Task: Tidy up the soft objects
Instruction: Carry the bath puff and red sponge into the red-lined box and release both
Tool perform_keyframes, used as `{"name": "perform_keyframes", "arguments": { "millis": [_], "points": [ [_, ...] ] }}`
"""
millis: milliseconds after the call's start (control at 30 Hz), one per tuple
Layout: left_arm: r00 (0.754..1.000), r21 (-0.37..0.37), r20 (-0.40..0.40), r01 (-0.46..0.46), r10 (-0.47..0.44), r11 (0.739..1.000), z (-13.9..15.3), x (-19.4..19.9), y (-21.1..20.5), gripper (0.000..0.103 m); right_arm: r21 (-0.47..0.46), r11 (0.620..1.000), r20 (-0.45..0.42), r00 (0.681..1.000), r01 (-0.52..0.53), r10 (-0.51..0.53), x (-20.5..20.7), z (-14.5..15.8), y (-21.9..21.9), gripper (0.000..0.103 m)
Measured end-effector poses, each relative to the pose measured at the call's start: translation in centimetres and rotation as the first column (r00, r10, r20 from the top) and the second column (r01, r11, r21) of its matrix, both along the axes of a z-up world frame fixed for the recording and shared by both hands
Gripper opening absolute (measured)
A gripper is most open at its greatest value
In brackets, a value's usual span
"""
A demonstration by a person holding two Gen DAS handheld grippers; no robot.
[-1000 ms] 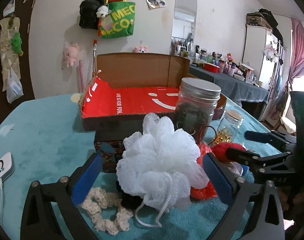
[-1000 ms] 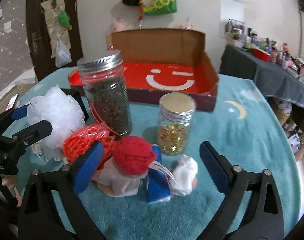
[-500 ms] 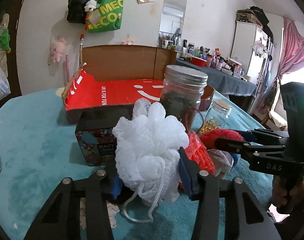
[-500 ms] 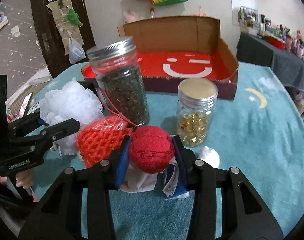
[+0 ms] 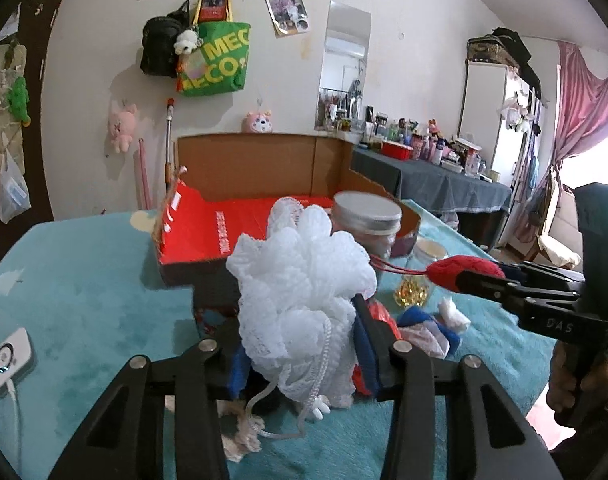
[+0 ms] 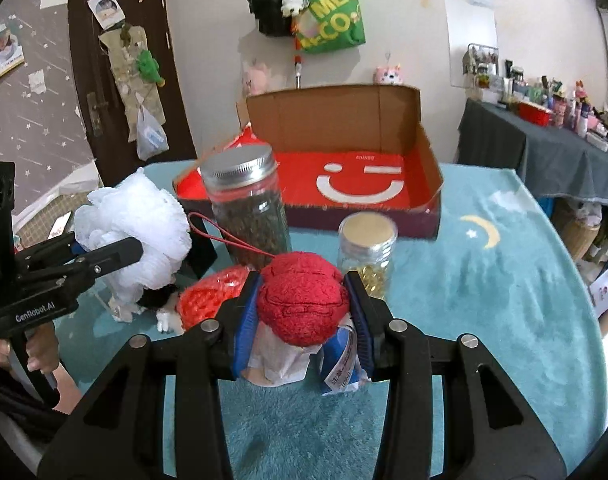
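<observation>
Left tongs [image 5: 300, 340]: closed on the white mesh bath puff [image 5: 300, 292], blue pads pressed into its lower half; the jaws have just been closing, with the puff between them. Lower centre of the left wrist view.
White mesh bath puff: bulges above the tongs and hides part of the tall jar; its white cord [image 5: 280, 420] hangs down to the surface. In the right wrist view it sits at left centre [image 6: 132, 232].
Right tongs [image 6: 302, 308]: closed on the red knitted ball [image 6: 302, 300], a pad on each side; the jaws have just been closing on it. Lower centre of the right wrist view.
Red knitted ball: a thin red loop [image 6: 224, 236] runs from it toward the upper left, in front of the tall jar. In the left wrist view it shows at right centre [image 5: 463, 272].
Orange net pouch [image 6: 212, 296]: on the surface just left of the right tongs.
White and blue cloth pieces [image 6: 339, 364]: below the red ball, between the right tongs.
Tall jar [image 6: 248, 208]: upright, silver lid, dark contents, centre of the right wrist view.
Small jar [image 6: 367, 252]: upright, pale lid, golden contents, right of the tall jar.
Cardboard box [image 6: 427, 152]: open, red inside with a white smile, behind both jars in the upper centre.
Surface [image 6: 483, 280]: covered in teal plush with a moon and stars.
Hand [image 6: 40, 348]: grips the left tool's handle, lower left.
</observation>
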State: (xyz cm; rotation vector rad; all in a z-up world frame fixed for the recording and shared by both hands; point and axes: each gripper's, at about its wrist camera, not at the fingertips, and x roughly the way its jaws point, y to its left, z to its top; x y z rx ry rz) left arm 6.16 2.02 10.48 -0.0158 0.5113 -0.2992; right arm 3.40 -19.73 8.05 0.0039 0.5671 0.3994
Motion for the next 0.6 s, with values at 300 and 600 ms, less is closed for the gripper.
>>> {"name": "perform_keyframes", "arguments": {
  "millis": [300, 600],
  "points": [
    [0.999, 0.001, 0.047, -0.005, 0.005, 1.0, 3.1, 1.3, 1.2, 0.046, 0.019, 0.999, 0.098, 0.995, 0.03, -0.032, -0.2, 3.8, -1.5, 0.039],
    [0.999, 0.006, 0.026, 0.028, -0.028, 1.0, 6.3, 6.4, 2.2, 0.046, -0.027, 0.999, 0.182, 0.983, 0.022, -0.016, 3.9, 8.4, -1.3, 0.039]
  ]
}}
